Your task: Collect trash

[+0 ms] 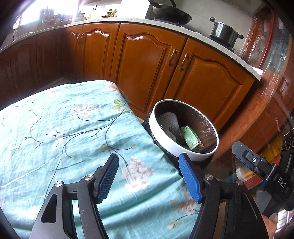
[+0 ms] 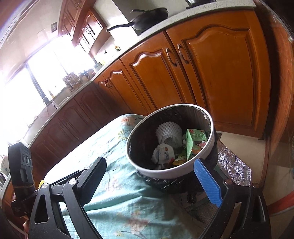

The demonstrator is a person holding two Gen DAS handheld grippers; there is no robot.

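nearest the left wrist camera, the left gripper [image 1: 148,176] stands with its blue-padded fingers [image 1: 189,179] spread wide and nothing between them, held above the floral teal tablecloth [image 1: 73,128]. the cloth is wrinkled and covers a table that ends just short of the trash bin [image 1: 191,153].

the bin is round with a white rim and a dark liner bag, and it sits just beside the table's right edge, in front of the orange-brown wooden cabinets [image 1: 147,73]. inside it lie a green milk carton [image 1: 190,137], a white foam fruit net [image 1: 168,120] and some crumpled wrappers.

in the right wrist view, the right gripper [image 2: 152,178] is likewise wide open and empty, its fingertips framing the near rim of the bin [image 2: 161,171]. from here the carton [image 2: 195,142] leans against the bin's right inner wall, the foam net [image 2: 170,134] sits toward the back, and a crumpled white wrapper [image 2: 162,153] rests near the front.

on the countertop [image 1: 128,20] above the cabinets stand a black wok [image 1: 170,12] and a lidded pot [image 1: 225,34]. the right gripper's body [image 1: 261,165] shows at the right edge of the left view.
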